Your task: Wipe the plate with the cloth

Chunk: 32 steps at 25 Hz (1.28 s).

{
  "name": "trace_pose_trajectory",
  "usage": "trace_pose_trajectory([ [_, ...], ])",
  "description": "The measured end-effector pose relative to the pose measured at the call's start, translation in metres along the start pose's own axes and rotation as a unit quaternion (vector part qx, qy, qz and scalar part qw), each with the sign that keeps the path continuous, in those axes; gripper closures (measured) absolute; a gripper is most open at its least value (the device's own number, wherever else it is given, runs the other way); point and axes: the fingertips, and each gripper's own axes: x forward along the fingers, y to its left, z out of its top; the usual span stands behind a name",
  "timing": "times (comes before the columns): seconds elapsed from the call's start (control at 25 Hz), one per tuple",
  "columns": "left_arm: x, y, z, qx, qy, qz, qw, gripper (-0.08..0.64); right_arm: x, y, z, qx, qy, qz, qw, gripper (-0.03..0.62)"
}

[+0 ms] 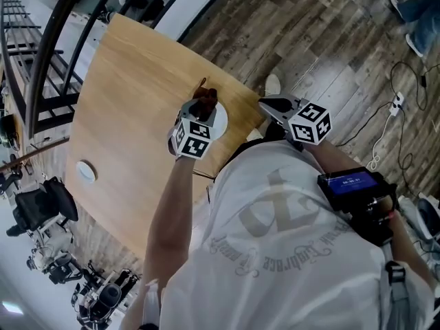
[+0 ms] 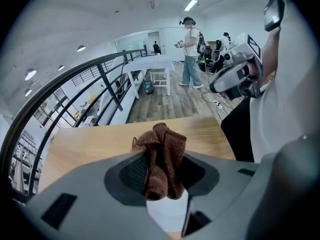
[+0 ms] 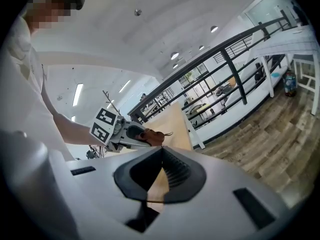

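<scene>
My left claw [image 1: 203, 107] is clenched on the brown cloth [image 1: 208, 96]. In the left gripper view both jaws press into it from either side, and the bunched folds rise above the jaw tips. The cloth hangs directly over the white plate [image 1: 220, 121], with the plate's pale surface showing just beneath the jaws. I cannot tell whether the lowest fold touches the plate.

The plate sits on the wooden worktop [image 1: 130, 102], close to the edge nearest my body. In the head view, most of the plate is hidden under the left claw and its marker cube.

My right claw [image 1: 269, 106] is off to the plate's right, near that same edge and apart from the plate. Its view shows the jaw tips drawn together with nothing between them, only bare wood visible through the gap behind the tips. That view also looks across at the left claw and the cloth above the plate.

A small white disc [image 1: 86, 172] lies on the worktop well apart from the plate, towards the opposite edge. Beyond the plate, past the worktop, a person [image 2: 190, 51] stands on the plank floor [image 1: 309, 40].
</scene>
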Motion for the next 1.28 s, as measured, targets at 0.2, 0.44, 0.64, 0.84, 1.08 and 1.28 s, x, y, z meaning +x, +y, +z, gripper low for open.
trace_pose_trajectory([
  [0.2, -0.005, 0.000, -0.012, -0.007, 0.008, -0.005, 0.9999, 0.391, -0.008, -0.003, -0.007, 0.008, -0.006, -0.012, 1.000, 0.580],
  [0.44, -0.021, -0.007, -0.032, -0.011, 0.022, -0.005, 0.9997, 0.391, -0.013, 0.002, -0.013, 0.010, -0.010, -0.013, 1.000, 0.578],
  [0.64, -0.039, -0.009, -0.054, -0.044, 0.021, 0.000, 0.9988, 0.391, -0.008, 0.012, -0.016, 0.008, -0.011, -0.008, 1.000, 0.578],
  [0.84, -0.048, -0.012, -0.066, -0.067, 0.015, 0.006, 0.9976, 0.391, -0.003, 0.020, -0.020, 0.005, -0.009, 0.002, 1.000, 0.578],
  [1.08, -0.046, -0.017, -0.066, -0.066, 0.010, 0.002, 0.9978, 0.391, -0.003, 0.021, -0.022, 0.007, -0.010, -0.001, 1.000, 0.580],
  [1.28, -0.032, -0.023, -0.053, -0.061, 0.011, -0.013, 0.9980, 0.391, -0.012, 0.015, -0.021, 0.016, -0.019, -0.013, 1.000, 0.578],
])
